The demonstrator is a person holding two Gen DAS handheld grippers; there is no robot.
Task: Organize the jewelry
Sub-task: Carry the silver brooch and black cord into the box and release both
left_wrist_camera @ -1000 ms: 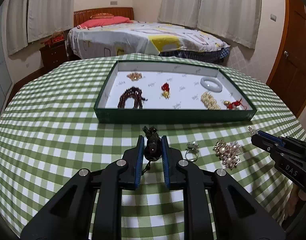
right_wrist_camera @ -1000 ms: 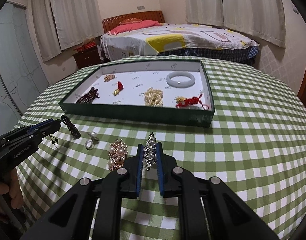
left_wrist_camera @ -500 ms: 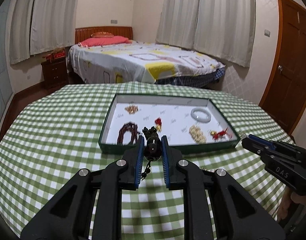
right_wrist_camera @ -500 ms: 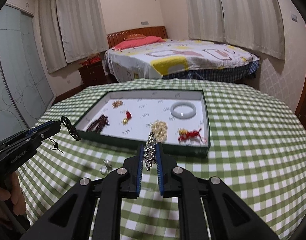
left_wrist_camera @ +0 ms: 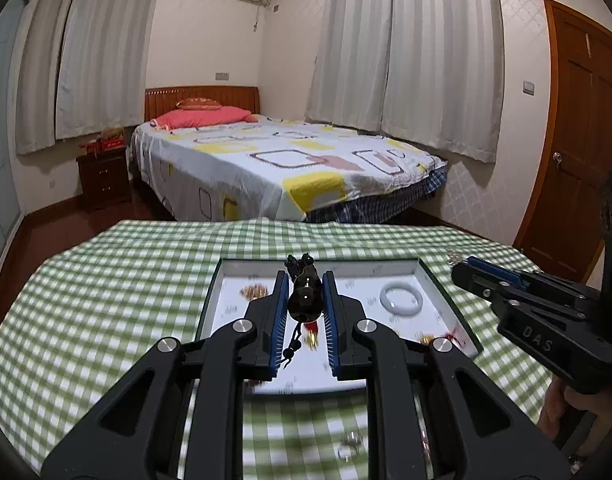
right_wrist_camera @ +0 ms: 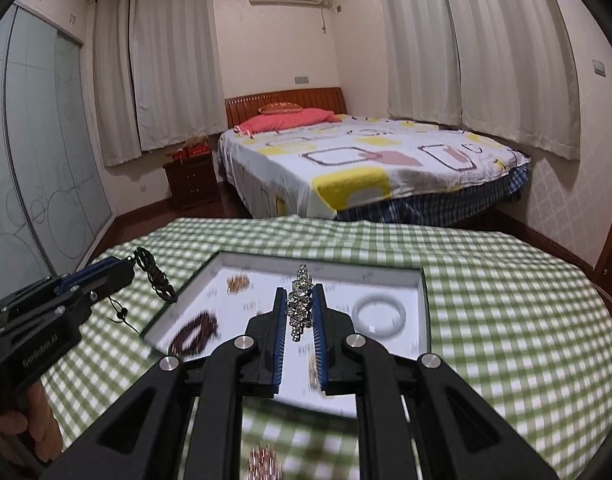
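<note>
My left gripper [left_wrist_camera: 304, 292] is shut on a dark gourd-shaped pendant [left_wrist_camera: 304, 298] with a black braided cord that dangles below it. It hangs above the near part of the green-walled tray [left_wrist_camera: 212, 300] with a white floor. My right gripper [right_wrist_camera: 299, 306] is shut on a sparkling rhinestone piece [right_wrist_camera: 299, 306], also held above the tray [right_wrist_camera: 424, 300]. Inside the tray lie a white bangle [right_wrist_camera: 379, 314], a dark bead bracelet [right_wrist_camera: 194, 332], a small gold piece [right_wrist_camera: 238, 283] and a red-and-gold charm [left_wrist_camera: 311, 332]. Each gripper also shows in the other's view: the left gripper [right_wrist_camera: 128, 268], the right gripper [left_wrist_camera: 461, 272].
A round table with a green checked cloth [left_wrist_camera: 106, 300] carries the tray. A silver ring [left_wrist_camera: 351, 442] and a pearl cluster [right_wrist_camera: 264, 460] lie on the cloth near me. Beyond the table stand a bed [left_wrist_camera: 290, 164], a nightstand [left_wrist_camera: 104, 176] and a wooden door [left_wrist_camera: 577, 152].
Both grippers have risen from the cloth with their pieces and tipped up, so the tray now sits lower and under the fingers. The ring and pearl cluster dropped to the bottom of view.
</note>
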